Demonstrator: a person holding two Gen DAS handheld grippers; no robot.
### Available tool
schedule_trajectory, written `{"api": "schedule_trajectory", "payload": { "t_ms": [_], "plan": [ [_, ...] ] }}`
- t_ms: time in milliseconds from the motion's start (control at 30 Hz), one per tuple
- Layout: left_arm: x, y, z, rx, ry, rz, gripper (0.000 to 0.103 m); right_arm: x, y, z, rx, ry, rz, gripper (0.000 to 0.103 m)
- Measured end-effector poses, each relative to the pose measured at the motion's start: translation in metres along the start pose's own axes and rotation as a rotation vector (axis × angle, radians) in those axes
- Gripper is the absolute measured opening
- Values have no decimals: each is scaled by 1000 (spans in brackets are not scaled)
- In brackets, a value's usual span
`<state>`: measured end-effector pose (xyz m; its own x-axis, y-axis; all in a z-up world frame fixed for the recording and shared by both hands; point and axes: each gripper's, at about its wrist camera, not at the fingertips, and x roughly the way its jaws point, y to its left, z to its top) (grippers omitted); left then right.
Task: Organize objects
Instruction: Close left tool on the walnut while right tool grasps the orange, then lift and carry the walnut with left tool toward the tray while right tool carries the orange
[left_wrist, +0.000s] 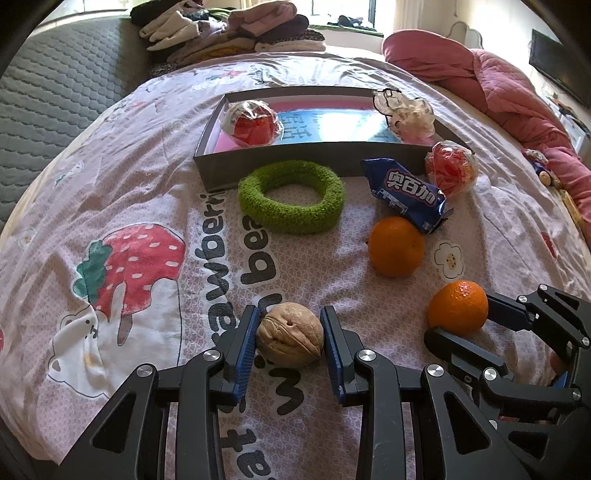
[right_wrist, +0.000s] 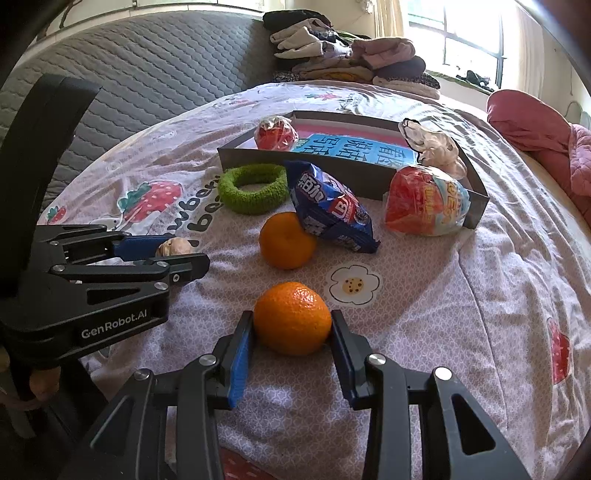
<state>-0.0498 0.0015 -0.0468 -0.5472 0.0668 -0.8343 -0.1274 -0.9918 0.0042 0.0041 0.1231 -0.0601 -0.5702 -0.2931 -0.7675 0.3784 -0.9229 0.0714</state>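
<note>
My left gripper (left_wrist: 289, 332) is shut on a walnut (left_wrist: 290, 339) that rests on the bed sheet; from the right wrist view the walnut (right_wrist: 174, 246) peeks out between the left gripper (right_wrist: 173, 254) fingers. Around a tangerine (right_wrist: 291, 317) my right gripper (right_wrist: 292, 328) is shut, pads pressing both sides; it shows at the right of the left wrist view as tangerine (left_wrist: 458, 308) and right gripper (left_wrist: 461, 317). A second tangerine (left_wrist: 396, 246) lies farther out, beside a blue snack packet (left_wrist: 406, 194).
A grey shallow box (left_wrist: 295, 162) holds a red wrapped snack (left_wrist: 253, 123) and a pale crumpled bag (left_wrist: 406, 112). A green fluffy ring (left_wrist: 291, 195) and another red wrapped snack (left_wrist: 450, 168) lie before it. Folded clothes (left_wrist: 236, 29) and a pink quilt (left_wrist: 498, 85) sit behind.
</note>
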Motion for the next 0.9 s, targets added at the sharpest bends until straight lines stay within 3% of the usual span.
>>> {"api": "schedule_trajectory", "payload": {
  "t_ms": [567, 900],
  "plan": [
    [-13, -10, 4, 3, -44, -28, 35, -13, -9, 7, 31, -55, 3, 40],
    [-27, -18, 9, 23, -118, 14, 35, -29, -15, 14, 53, -125, 3, 40]
  ]
}}
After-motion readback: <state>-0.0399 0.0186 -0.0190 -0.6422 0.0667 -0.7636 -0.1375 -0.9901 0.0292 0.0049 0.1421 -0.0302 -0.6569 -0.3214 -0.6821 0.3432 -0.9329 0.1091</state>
